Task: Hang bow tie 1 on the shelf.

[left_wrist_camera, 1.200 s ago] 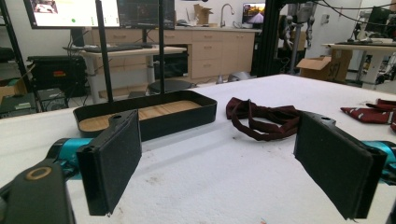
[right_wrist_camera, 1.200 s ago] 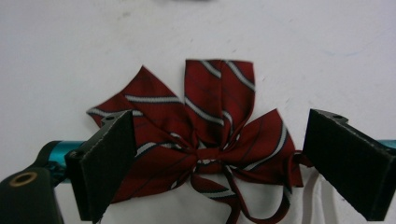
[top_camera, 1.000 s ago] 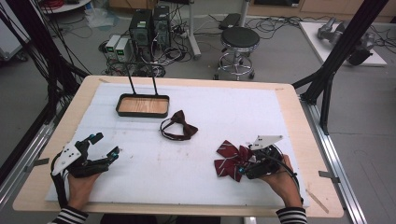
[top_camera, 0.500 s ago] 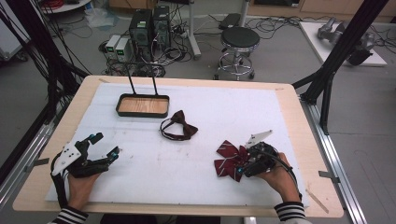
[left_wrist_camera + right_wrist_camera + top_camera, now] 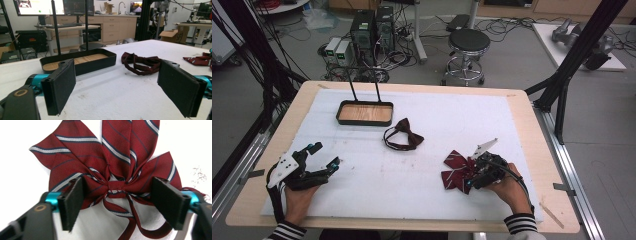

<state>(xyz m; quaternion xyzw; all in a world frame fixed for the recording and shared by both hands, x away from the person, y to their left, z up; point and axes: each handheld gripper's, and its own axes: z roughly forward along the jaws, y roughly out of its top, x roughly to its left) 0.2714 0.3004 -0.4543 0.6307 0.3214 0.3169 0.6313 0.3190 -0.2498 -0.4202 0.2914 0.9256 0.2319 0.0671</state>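
High view: we see the right gripper (image 5: 473, 176) has tipped down onto the striped bow (image 5: 457, 168) since a second ago; left gripper (image 5: 319, 161) unmoved, near the table's left edge.
Meaning: we judge a grasp is coming.
Left gripper view: our jaws stand wide, empty; ahead sit the black tray (image 5: 82, 60) and dark bow tie (image 5: 141, 62).
Right gripper view: spread jaws straddle the bow's knot (image 5: 117, 185), not yet closed — detail the high view hides.

A grey floor (image 5: 512, 60) strewn with cables surrounds the table (image 5: 522, 107). A black stool (image 5: 468, 42) stands at upper centre, computer towers (image 5: 372, 25) upper left. Wooden cabinets (image 5: 110, 26), a desk (image 5: 67, 27) and monitors (image 5: 40, 6) line the far wall.
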